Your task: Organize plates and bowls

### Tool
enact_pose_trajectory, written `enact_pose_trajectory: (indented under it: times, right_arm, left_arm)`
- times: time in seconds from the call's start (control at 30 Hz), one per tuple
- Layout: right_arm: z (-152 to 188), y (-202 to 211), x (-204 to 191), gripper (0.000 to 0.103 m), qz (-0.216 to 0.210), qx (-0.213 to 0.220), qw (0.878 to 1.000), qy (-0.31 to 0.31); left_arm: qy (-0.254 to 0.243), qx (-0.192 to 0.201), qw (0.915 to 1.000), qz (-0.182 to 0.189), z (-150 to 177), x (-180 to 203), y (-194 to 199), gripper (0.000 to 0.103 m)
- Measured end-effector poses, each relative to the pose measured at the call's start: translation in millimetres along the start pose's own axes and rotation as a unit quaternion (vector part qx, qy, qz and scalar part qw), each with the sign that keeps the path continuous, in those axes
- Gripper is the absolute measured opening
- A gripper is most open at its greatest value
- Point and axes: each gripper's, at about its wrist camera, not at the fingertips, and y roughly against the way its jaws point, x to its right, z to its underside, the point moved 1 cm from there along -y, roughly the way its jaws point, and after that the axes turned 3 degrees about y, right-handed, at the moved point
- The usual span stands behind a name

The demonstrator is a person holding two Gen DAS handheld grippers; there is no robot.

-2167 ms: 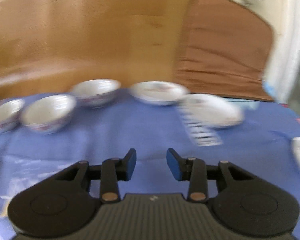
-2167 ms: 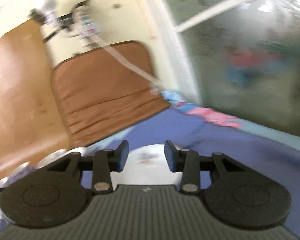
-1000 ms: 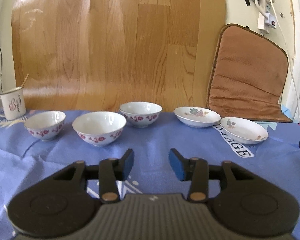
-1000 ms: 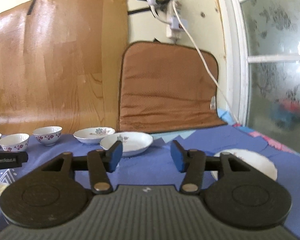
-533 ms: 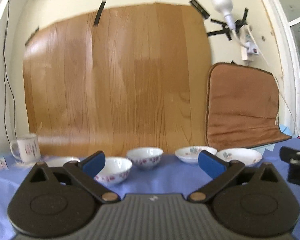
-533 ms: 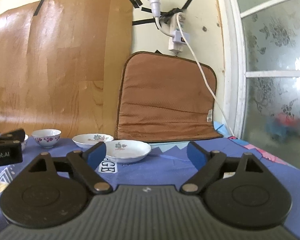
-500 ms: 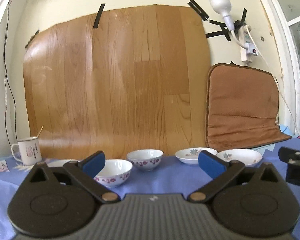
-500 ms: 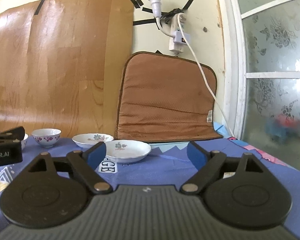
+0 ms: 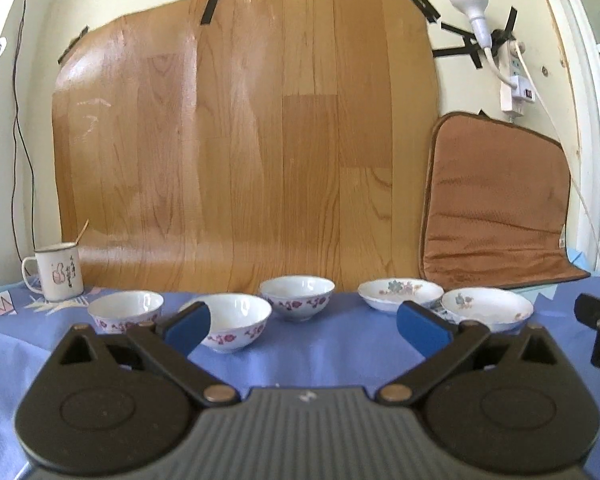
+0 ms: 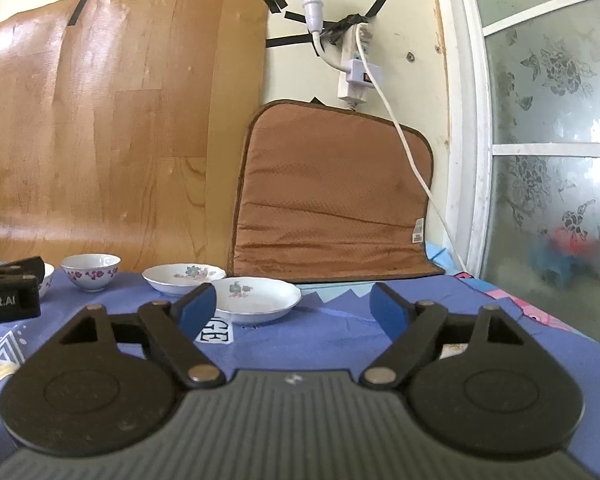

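Blue tablecloth spans the table; a wood-grain sheet is taped to the wall behind it, with a brown cushion leaning beside it to the right. My left gripper is spread wide, its jaws having just opened, nothing between the pads; it hovers above the cloth, near side of the dish row. My right gripper is also spread, jaws just narrowed slightly, nothing gripped. Two shallow floral plates sit at the right of the row: near plate, far plate, close beside each other; I cannot tell whether the rims touch. Three floral bowls sit to their left: back bowl, middle bowl, left bowl, all upright and apart. An enamel mug stands at far left.
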Motion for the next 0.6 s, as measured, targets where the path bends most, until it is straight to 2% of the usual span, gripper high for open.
enact_pose_trajectory:
  times: [0.1, 0.23, 0.27, 0.43, 0.6]
  right_arm:
    - [-0.1, 0.8, -2.1, 0.075, -0.003, 0.003, 1.000, 0.005]
    - [-0.3, 0.1, -1.5, 0.052, -0.001, 0.000, 1.000, 0.001]
    - [-0.3, 0.1, -1.1, 0.051, 0.000, 0.000, 1.000, -0.001]
    - [0.1, 2.0, -0.1, 0.053, 0.006, 0.006, 1.000, -0.006]
    - [0.3, 3.3, 0.1, 0.066, 0.006, 0.011, 1.000, -0.006]
  left_arm:
    - [0.001, -0.013, 0.9999, 0.002, 1.1, -0.3, -3.3, 0.103]
    - [-0.002, -0.012, 0.9999, 0.001, 1.4, 0.6, -2.5, 0.103]
    - [-0.006, -0.014, 0.9999, 0.003, 1.5, 1.8, -2.8, 0.103]
    - [-0.040, -0.001, 0.9991, 0.014, 2.7, 11.5, 2.6, 0.103]
    - [-0.037, -0.007, 0.9992, 0.017, 1.9, 10.8, 0.5, 0.103]
